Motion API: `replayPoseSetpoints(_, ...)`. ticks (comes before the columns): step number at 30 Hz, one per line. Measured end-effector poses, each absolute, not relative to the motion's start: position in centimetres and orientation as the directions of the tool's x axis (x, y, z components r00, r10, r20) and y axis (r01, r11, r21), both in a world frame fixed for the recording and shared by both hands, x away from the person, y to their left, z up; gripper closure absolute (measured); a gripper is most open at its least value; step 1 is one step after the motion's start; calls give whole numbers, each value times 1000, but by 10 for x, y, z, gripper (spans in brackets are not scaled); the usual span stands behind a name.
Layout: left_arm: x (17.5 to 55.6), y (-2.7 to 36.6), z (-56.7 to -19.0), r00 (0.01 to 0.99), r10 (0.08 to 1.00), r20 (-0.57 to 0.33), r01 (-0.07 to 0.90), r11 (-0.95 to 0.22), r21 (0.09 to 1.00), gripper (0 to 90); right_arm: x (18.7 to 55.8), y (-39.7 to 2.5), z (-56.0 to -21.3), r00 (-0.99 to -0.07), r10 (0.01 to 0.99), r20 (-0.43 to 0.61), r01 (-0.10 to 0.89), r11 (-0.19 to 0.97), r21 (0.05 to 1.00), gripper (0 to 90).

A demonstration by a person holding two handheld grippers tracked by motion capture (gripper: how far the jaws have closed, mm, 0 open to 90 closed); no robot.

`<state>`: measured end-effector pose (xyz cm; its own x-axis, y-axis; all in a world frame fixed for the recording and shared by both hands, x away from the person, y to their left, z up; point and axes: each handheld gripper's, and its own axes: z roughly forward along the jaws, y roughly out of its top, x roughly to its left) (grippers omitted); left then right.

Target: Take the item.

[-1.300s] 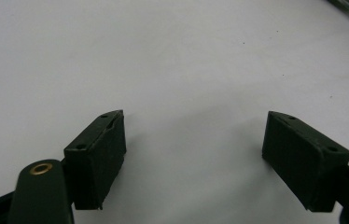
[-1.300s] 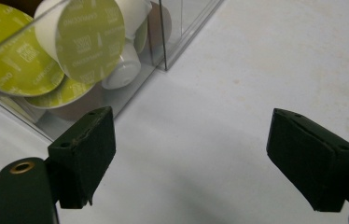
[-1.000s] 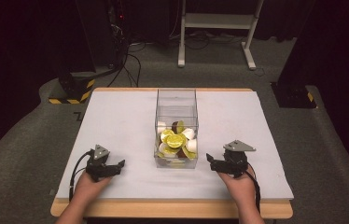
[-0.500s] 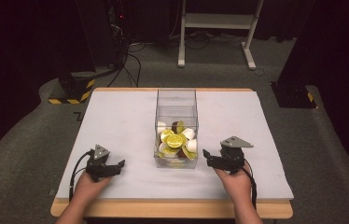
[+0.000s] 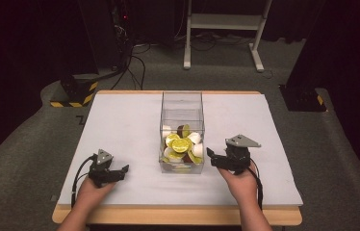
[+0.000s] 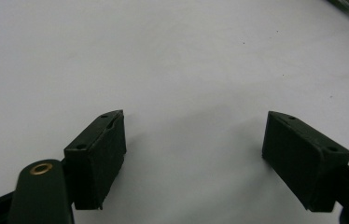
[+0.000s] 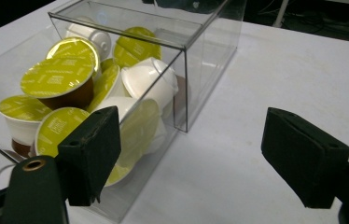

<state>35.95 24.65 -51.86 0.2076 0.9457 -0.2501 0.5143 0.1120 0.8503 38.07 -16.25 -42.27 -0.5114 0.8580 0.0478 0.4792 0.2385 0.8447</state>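
A clear plastic box (image 5: 182, 103) stands in the middle of the white table (image 5: 120, 125). Its near half holds several coffee capsules (image 5: 180, 145) with yellow-green lids and white or brown cups. My right gripper (image 5: 210, 157) is open just right of the box's near end, lifted off the table, jaws pointing left at the box. In the right gripper view the clear box (image 7: 196, 51) and the capsules (image 7: 56, 77) lie just beyond my open right gripper (image 7: 189, 140). My left gripper (image 5: 124, 171) rests open at the near left; in its own view the left gripper (image 6: 193, 140) has only bare table between its jaws.
The table's wooden front edge (image 5: 178, 215) runs just behind the person's hands. Beyond the far edge, on grey carpet, are a white stand (image 5: 226, 21), cables (image 5: 135, 53) and yellow-black striped bases (image 5: 74, 94).
My right gripper has lifted a little and moved left toward the box's near end. The left gripper has stayed where it was.
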Motion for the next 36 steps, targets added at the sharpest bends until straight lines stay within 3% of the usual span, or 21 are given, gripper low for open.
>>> replayPoseSetpoints(36, 359, 247, -519, 208, 946, -249, 516, 110, 849, 218, 383, -101, -413, -602, 798, 33, 443, 299, 845, 215)
